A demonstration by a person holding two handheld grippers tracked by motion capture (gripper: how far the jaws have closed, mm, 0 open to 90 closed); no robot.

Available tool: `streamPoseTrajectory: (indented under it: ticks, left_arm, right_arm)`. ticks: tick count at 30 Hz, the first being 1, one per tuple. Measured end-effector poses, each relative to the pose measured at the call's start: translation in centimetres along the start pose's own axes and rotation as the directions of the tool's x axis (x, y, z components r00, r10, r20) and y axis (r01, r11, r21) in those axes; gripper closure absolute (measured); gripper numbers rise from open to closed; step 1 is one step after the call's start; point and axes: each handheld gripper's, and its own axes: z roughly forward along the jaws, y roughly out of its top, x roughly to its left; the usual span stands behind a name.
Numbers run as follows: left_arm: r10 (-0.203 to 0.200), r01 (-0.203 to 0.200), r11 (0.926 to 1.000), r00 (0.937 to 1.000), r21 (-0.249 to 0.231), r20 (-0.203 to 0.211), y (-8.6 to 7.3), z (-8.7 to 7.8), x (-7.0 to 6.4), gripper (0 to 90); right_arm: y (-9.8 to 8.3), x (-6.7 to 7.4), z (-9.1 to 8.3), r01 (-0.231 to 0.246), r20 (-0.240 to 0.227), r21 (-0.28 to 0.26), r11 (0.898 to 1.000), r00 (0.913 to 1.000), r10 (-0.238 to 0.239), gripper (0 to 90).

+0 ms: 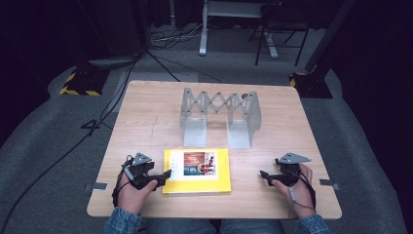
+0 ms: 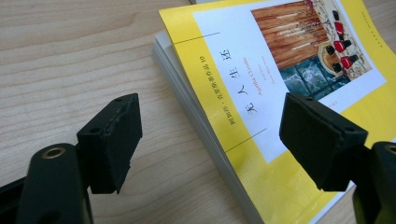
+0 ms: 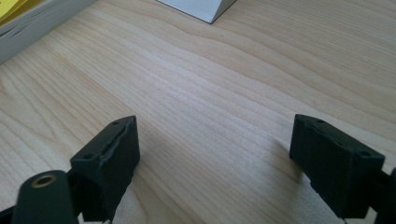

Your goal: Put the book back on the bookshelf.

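A yellow book [image 1: 197, 171] with a white cover panel and a picture lies flat near the table's front edge. My left gripper [image 1: 164, 176] is open at the book's left edge. In the left gripper view its jaws straddle that edge of the book [image 2: 261, 93], one jaw over the bare wood and the other over the cover. My right gripper [image 1: 264, 175] is open, low over bare wood to the right of the book, with nothing between its jaws [image 3: 215, 154]. A corner of the book [image 3: 28, 21] shows at the upper left of the right gripper view.
A grey metal expandable book rack [image 1: 219, 114] stands at the table's middle, behind the book; a corner of its base [image 3: 201, 7] shows in the right gripper view. The wooden table [image 1: 146, 122] has open wood on both sides. Stands and cables sit on the floor beyond.
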Motion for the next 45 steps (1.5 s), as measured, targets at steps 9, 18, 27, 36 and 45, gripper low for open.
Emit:
streamPoseTrajectory:
  ticks: [9, 18, 27, 36, 45]
  left_arm:
    - [0.016, -0.016, 0.9970, 0.9999, 0.075, -0.003, 0.2, 1.7, 0.0, 23.5]
    - [0.008, -0.011, 0.9967, 0.9993, 0.080, 0.037, 0.3, 2.0, 0.1, 31.2]
    - [0.014, -0.016, 0.9992, 0.9980, 0.036, 0.062, 0.1, 2.5, -0.1, 32.1]
    - [0.014, -0.015, 0.9996, 0.9975, 0.022, 0.069, -0.1, 2.7, -0.3, 31.7]
    - [0.014, -0.016, 0.9997, 0.9978, 0.019, 0.064, -0.1, 2.7, -0.4, 31.5]
  right_arm:
    - [0.3, 1.4, -0.3, 0.047, -0.065, 0.009, 0.999, 0.9968, -0.046, 29.9]
    - [1.6, 5.7, -0.6, 0.124, -0.218, 0.003, 0.992, 0.9686, -0.120, 23.9]
    - [2.4, 9.0, 0.3, 0.154, -0.318, -0.017, 0.988, 0.9360, -0.151, 20.2]
    - [3.2, 11.2, 2.0, 0.183, -0.349, -0.032, 0.983, 0.9190, -0.183, 18.9]
    - [3.7, 12.8, 2.6, 0.238, -0.330, -0.058, 0.970, 0.9122, -0.243, 15.1]
